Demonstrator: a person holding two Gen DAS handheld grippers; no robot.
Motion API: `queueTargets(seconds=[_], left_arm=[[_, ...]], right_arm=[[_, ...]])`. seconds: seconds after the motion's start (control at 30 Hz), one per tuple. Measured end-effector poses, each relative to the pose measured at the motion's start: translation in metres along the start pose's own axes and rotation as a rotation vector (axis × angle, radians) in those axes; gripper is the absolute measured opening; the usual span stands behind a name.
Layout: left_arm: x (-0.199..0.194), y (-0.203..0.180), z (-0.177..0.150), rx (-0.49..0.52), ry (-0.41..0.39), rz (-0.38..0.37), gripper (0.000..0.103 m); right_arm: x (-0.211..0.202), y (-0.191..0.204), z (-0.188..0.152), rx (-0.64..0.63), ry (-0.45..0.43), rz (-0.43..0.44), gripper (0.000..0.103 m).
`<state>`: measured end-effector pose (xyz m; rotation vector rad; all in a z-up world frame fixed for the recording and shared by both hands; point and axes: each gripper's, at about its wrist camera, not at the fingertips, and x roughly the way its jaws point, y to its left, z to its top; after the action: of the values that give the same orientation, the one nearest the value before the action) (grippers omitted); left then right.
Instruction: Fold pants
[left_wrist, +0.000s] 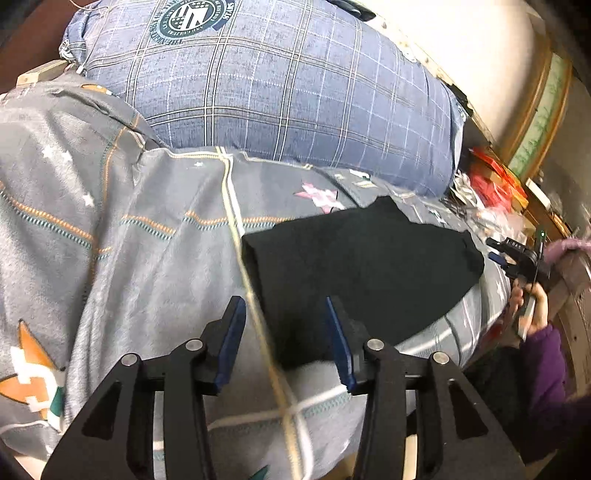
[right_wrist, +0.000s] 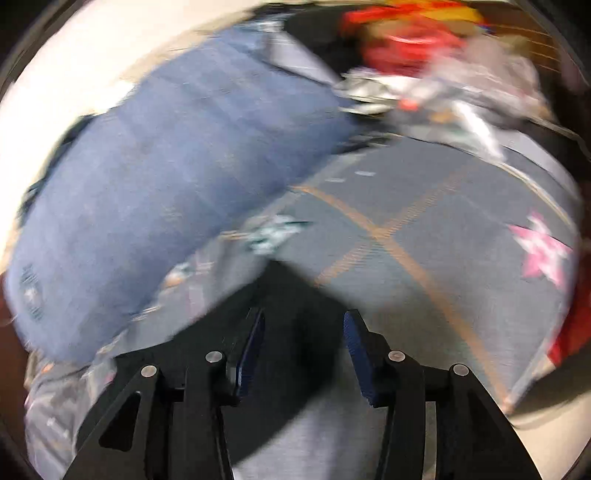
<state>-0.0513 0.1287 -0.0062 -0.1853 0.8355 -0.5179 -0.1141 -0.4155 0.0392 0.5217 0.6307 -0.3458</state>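
Pants (left_wrist: 354, 266), one folded bundle; two parted, empty grippers.

A home bedroom: a bed under a grey patterned quilt (left_wrist: 155, 206), a big blue plaid pillow (left_wrist: 280, 85) at the far side, clutter (left_wrist: 491, 192) far right.

Left wrist view: even indoor light, mostly sharp, slight smear near the bottom. Right wrist view: heavy motion blur throughout. Both views show fisheye bending and dark corner vignetting.
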Motion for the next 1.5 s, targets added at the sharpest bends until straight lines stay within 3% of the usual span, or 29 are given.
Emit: queueTargets(seconds=[0.13, 0.23, 0.37, 0.6, 0.63, 0.67, 0.7, 0.87, 1.03, 1.1, 1.17, 1.3, 1.4, 1.5], left_arm=[[0.025, -0.038, 0.004, 0.116, 0.005, 0.051, 0.066], [0.042, -0.054, 0.001, 0.152, 0.042, 0.049, 0.071], [0.056, -0.046, 0.0, 0.101, 0.098, 0.066, 0.071], [0.071, -0.017, -0.004, -0.014, 0.176, 0.085, 0.071], [0.073, -0.016, -0.004, -0.02, 0.184, 0.08, 0.071], [0.074, -0.015, -0.004, -0.021, 0.189, 0.078, 0.071], [0.075, -0.016, -0.004, -0.017, 0.187, 0.08, 0.071], [0.072, -0.023, -0.004, 0.019, 0.166, 0.104, 0.071], [0.074, -0.02, -0.006, 0.014, 0.173, 0.11, 0.071], [0.073, -0.019, -0.007, 0.007, 0.172, 0.11, 0.071], [0.069, -0.019, -0.006, 0.011, 0.155, 0.122, 0.071], [0.06, -0.024, -0.004, 0.042, 0.091, 0.146, 0.071], [0.066, -0.028, -0.007, 0.071, 0.106, 0.184, 0.071], [0.074, -0.027, -0.01, 0.081, 0.136, 0.223, 0.074]], right_arm=[[0.028, 0.091, -0.018, -0.29, 0.089, 0.141, 0.047], [0.047, 0.156, -0.034, -0.479, 0.131, 0.238, 0.047], [0.082, 0.209, -0.04, -0.559, 0.204, 0.31, 0.047], [0.147, 0.246, -0.049, -0.641, 0.366, 0.308, 0.046], [0.152, 0.248, -0.053, -0.66, 0.379, 0.291, 0.032], [0.154, 0.251, -0.058, -0.68, 0.38, 0.263, 0.01], [0.158, 0.252, -0.061, -0.696, 0.384, 0.228, 0.002], [0.173, 0.255, -0.067, -0.721, 0.376, 0.175, 0.002], [0.182, 0.252, -0.066, -0.659, 0.332, 0.17, 0.004], [0.173, 0.246, -0.061, -0.626, 0.319, 0.172, 0.015], [0.155, 0.237, -0.052, -0.579, 0.297, 0.192, 0.035], [0.1, 0.217, -0.043, -0.537, 0.222, 0.278, 0.043], [0.081, 0.207, -0.061, -0.536, 0.265, 0.293, 0.045], [0.074, 0.2, -0.086, -0.583, 0.318, 0.24, 0.045]])
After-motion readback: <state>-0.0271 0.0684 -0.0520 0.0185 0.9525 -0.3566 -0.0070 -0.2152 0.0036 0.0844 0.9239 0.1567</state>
